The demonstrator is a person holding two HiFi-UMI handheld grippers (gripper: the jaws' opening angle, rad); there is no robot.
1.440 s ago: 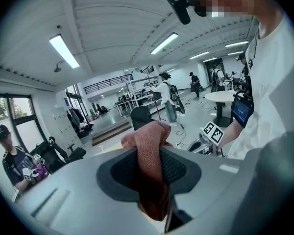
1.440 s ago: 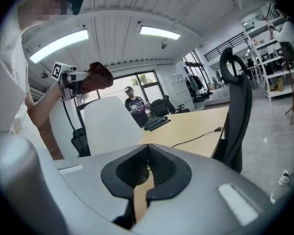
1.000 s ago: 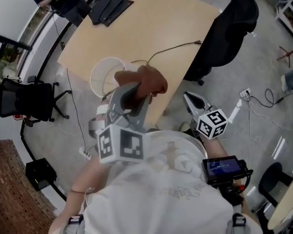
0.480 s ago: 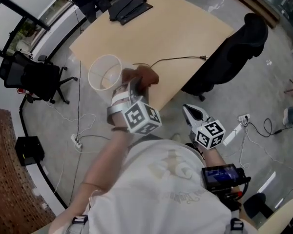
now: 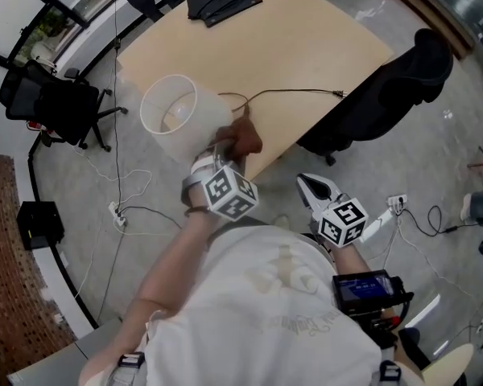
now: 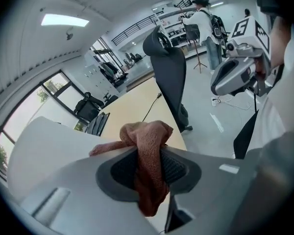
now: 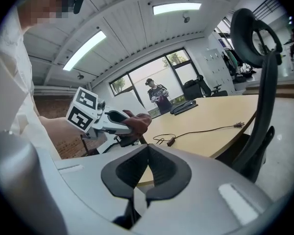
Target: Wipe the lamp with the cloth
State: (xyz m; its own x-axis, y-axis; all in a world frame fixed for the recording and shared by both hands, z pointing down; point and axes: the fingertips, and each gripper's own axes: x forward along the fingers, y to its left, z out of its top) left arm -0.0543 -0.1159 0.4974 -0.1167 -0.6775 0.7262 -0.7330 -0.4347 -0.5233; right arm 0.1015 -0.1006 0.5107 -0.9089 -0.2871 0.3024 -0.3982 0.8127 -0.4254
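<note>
Rust-brown cloth [image 6: 146, 133] is pinched between the jaws of the left tongs [image 6: 148, 153], with its bunched end sticking out past their tips. In the head view it lies just beside the side of the white lamp [image 5: 175, 117], which sits near the edge of the pale wooden surface [image 5: 290, 47]. Whether cloth and shade touch I cannot tell. A dark cord [image 5: 294, 93] trails across the surface behind them. The right tongs [image 7: 147, 153] are closed on nothing, held off the surface's edge, well apart from the lamp.
</note>
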